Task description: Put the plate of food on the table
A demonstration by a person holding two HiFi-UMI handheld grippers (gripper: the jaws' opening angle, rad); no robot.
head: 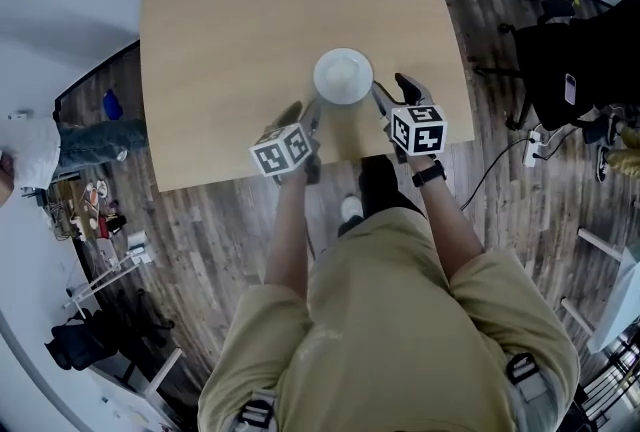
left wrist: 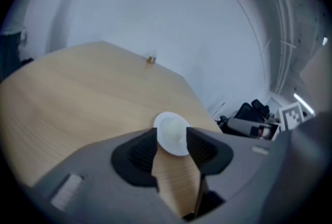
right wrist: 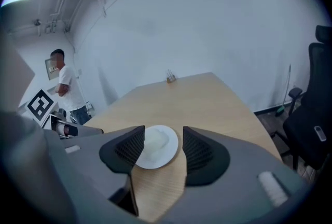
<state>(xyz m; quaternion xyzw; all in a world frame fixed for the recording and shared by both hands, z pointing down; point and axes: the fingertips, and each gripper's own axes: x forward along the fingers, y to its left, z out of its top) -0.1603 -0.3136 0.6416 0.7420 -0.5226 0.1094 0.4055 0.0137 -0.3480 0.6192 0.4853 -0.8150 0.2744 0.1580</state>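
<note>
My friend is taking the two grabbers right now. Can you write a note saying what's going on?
Left gripper: jaws open, nothing held, just off the near left side of the plate.
Right gripper: jaws open, nothing held, just off its right side.
White plate: flat on the wooden table, near the person's edge, with pale food on it.
Done: the plate is on the table and neither gripper grips it.
Left: probably just pull both grippers clear without bumping the plate.

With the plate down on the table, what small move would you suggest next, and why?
Probably draw both tools back: the plate already rests flat on the table, and the left tool and right tool both stand open, gripping nothing.
</note>
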